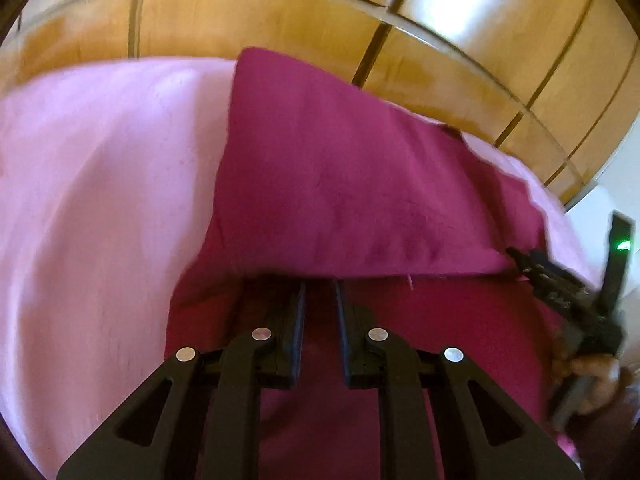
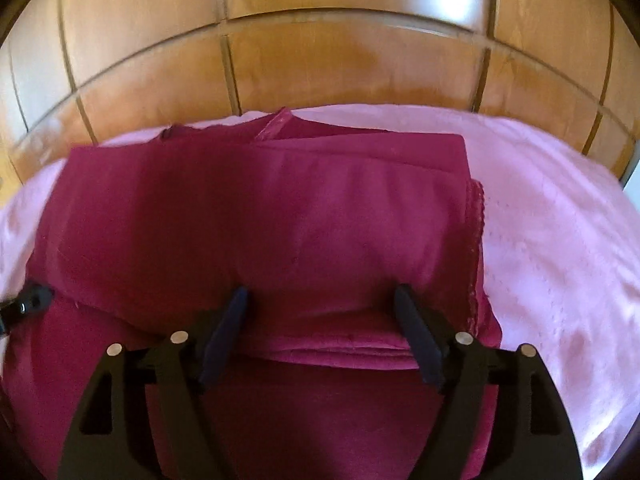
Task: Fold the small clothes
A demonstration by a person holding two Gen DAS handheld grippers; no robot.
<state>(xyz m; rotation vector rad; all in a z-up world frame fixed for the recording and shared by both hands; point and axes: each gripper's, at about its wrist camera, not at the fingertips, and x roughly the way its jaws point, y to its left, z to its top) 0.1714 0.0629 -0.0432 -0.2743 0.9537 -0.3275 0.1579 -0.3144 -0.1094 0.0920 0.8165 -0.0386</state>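
1. Left wrist view: magenta garment (image 1: 352, 184) lying on pink sheet (image 1: 100, 200), top layer already doubled over toward the near edge. Left gripper (image 1: 320, 312) nearly closed, fold edge draped over its tips; grip uncertain. Right gripper (image 1: 536, 276) at the fold's corner.
2. Right wrist view: right gripper (image 2: 322, 300) spread wide, holding nothing, at the stacked near edge of the magenta garment (image 2: 260, 220). Probably smoothing or another fold left. No containers visible.

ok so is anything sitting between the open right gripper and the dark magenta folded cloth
Nothing visible does. The right gripper stands open directly over the near edge of the dark magenta folded cloth, which lies on the pale pink sheet. Only the left gripper shows, off at the cloth's left edge.
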